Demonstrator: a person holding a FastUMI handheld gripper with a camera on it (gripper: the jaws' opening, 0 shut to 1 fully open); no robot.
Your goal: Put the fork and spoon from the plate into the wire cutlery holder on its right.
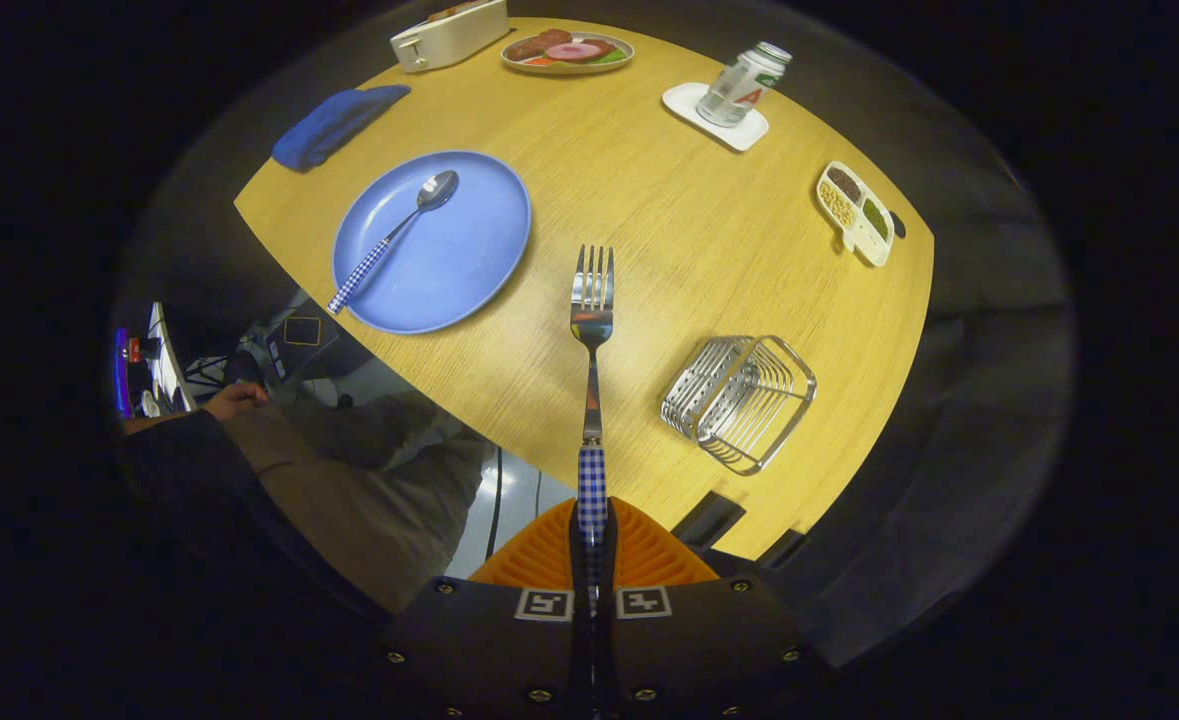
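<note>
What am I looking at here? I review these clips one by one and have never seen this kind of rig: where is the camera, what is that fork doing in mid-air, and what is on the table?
No robot here: a person carries a hand-held gripper, and the camera rides on it, looking forward along its jaws through a fisheye lens, so the round wooden table looks bent.

The jaws are closed on the checked handle of the fork, which sticks straight out ahead, lifted above the table.

Beyond it, to one side, lies the blue plate with the spoon on it. On the other side stands the wire cutlery holder, where both utensils should go.

Farther off: a folded blue cloth, a plate of food, a white box, a jar on a white coaster, and a divided snack dish.
</note>
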